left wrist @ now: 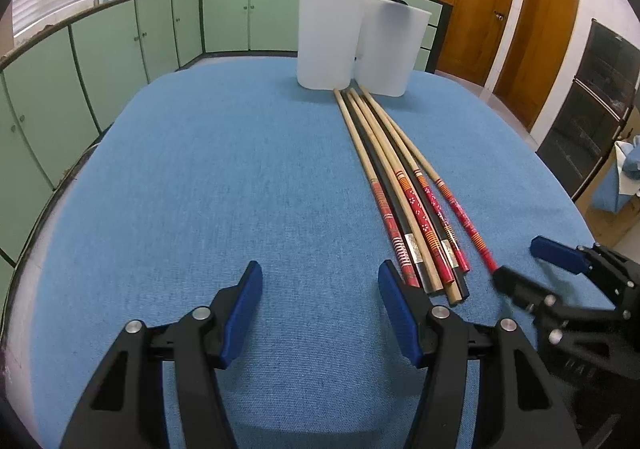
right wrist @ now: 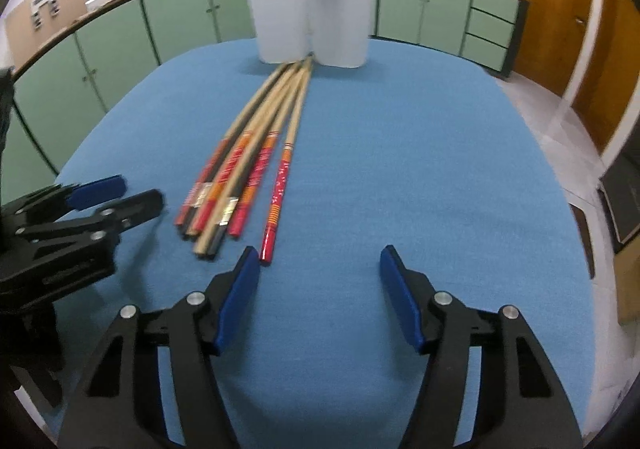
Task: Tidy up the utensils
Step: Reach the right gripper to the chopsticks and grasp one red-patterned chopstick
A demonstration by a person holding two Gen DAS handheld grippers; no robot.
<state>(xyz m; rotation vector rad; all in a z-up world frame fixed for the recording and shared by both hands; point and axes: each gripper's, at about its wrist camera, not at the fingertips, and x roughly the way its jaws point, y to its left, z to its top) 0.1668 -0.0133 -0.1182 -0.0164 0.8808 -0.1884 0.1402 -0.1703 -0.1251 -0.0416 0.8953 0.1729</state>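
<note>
Now chopsticks (left wrist: pixel 404 193) on table, between left tongs (left wrist: pixel 320 289) and right tongs (right wrist: pixel 318 269).

The left gripper (left wrist: pixel 320 281) points forward and down, its two blue-padded fingers (left wrist: pixel 245 303) parted with nothing between them. The right gripper (right wrist: pixel 320 269) is pitched down at much the same angle just to its right, jaws likewise apart and empty. Both sit side by side at the near edge, tips level with each other.

We see chopsticks (left wrist: pixel 404 185) lying on the counter (left wrist: pixel 224 169) between left gripper (left wrist: pixel 320 281) and right gripper (right wrist: pixel 318 265); two containers (left wrist: pixel 326 39) stand beyond.
</note>
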